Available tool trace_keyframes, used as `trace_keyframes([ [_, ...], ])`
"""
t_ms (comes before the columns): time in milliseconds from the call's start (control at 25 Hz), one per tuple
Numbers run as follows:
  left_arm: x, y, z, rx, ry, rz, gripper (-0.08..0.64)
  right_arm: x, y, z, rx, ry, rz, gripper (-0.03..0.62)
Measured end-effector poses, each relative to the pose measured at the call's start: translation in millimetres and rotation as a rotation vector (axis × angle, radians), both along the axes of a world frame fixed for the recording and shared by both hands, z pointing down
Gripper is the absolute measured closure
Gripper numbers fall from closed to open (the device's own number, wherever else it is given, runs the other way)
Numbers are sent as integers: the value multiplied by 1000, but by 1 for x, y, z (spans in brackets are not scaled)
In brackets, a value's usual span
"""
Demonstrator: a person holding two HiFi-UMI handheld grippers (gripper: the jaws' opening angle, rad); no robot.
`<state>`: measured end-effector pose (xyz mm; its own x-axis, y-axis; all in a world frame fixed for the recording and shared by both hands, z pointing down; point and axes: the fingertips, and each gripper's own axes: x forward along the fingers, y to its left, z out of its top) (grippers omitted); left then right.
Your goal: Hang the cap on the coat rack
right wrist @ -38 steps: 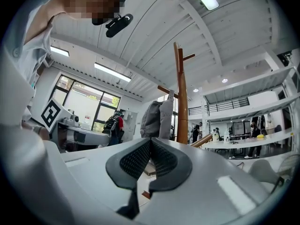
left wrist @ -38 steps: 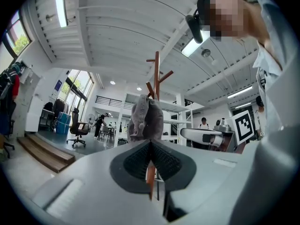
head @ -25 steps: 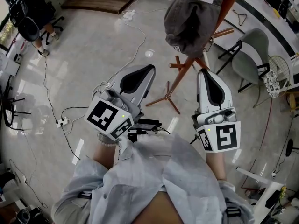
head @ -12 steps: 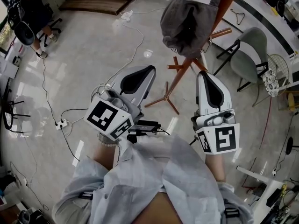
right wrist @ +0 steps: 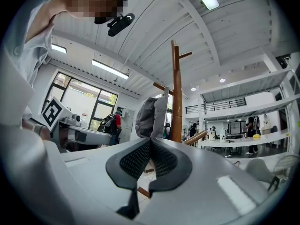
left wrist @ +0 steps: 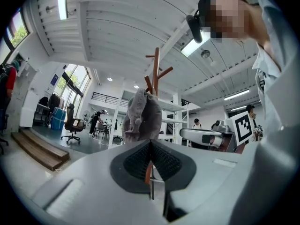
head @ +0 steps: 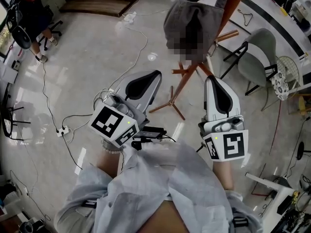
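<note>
The grey cap (head: 176, 18) hangs on the brown wooden coat rack (head: 234, 1). No gripper touches the cap. The left gripper (head: 155, 74) has its jaws pressed together, with nothing in them. The right gripper (head: 212, 76) is closed tight too, and it holds nothing. Both are held out flat, side by side, pointing at the rack and a little way from the cap. A grey chair (head: 260, 57) stands on the shiny floor (head: 87, 57) near the rack.
</note>
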<state>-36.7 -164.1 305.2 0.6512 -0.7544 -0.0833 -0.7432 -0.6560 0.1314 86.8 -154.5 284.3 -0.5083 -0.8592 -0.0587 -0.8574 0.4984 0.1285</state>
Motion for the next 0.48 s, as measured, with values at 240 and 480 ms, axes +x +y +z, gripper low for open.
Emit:
trace_keyframes([
  [240,2,-1,1,-3,0,5,557,2,-1,1,-3,3,2,586],
  [480,3,-1,1,6,-13,15,557,0,-1,3,0,13,1,586],
])
